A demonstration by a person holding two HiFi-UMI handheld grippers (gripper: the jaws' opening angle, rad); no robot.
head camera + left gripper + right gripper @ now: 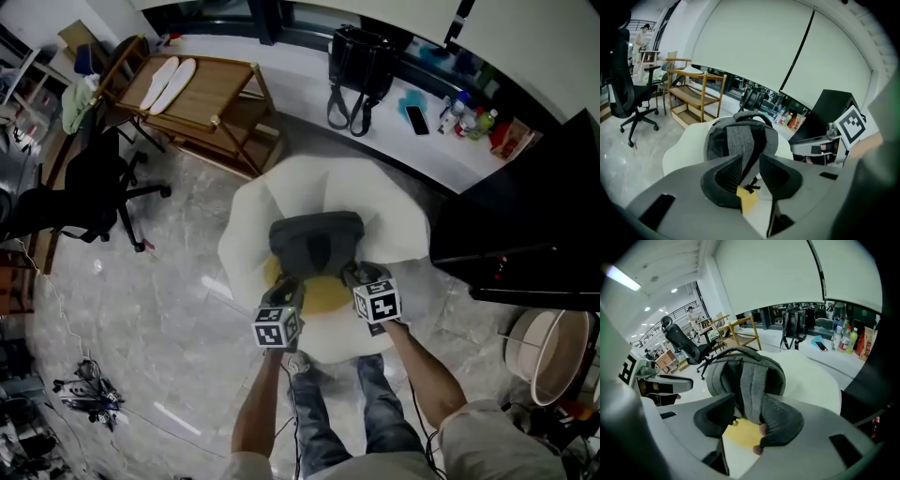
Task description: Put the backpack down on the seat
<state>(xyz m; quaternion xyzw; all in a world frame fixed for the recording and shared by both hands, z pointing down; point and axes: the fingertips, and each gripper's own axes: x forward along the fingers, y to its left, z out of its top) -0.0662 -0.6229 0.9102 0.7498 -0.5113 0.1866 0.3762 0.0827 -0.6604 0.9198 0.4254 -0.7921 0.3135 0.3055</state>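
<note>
Left gripper (284,284) and right gripper (358,275), each topped by a cube with square markers, point down at the near edge of a grey fabric backpack (315,240). It rests on a white, petal-shaped padded seat (398,220) with a round yellow centre cushion (325,296).

From the head view, the backpack sits at the middle of the seat. The left gripper is at its 7 o'clock and the right gripper at its 5 o'clock.

In the left gripper view the jaws stand apart. A lighter grey shoulder strap (742,140) shows in the gap, and neither pad presses on it. In the right gripper view the jaws likewise stand apart. A second grey strap (753,380) hangs between them, close to the right-hand pad and not pinched; whether it touches that pad cannot be told.

Around the seat, on a grey marbled floor (169,309):
- At 11 o'clock stands a slatted wooden trolley (202,94).
- At 9 o'clock stands a black swivel office chair (89,183).
- At 1 o'clock a black handbag (359,58) stands on a long white counter (450,164), with a black phone (416,119) just beside it and bottles (469,117) farther along.

The person's forearms (267,403) and blue jeans (319,422) fill the 6 o'clock edge.
</note>
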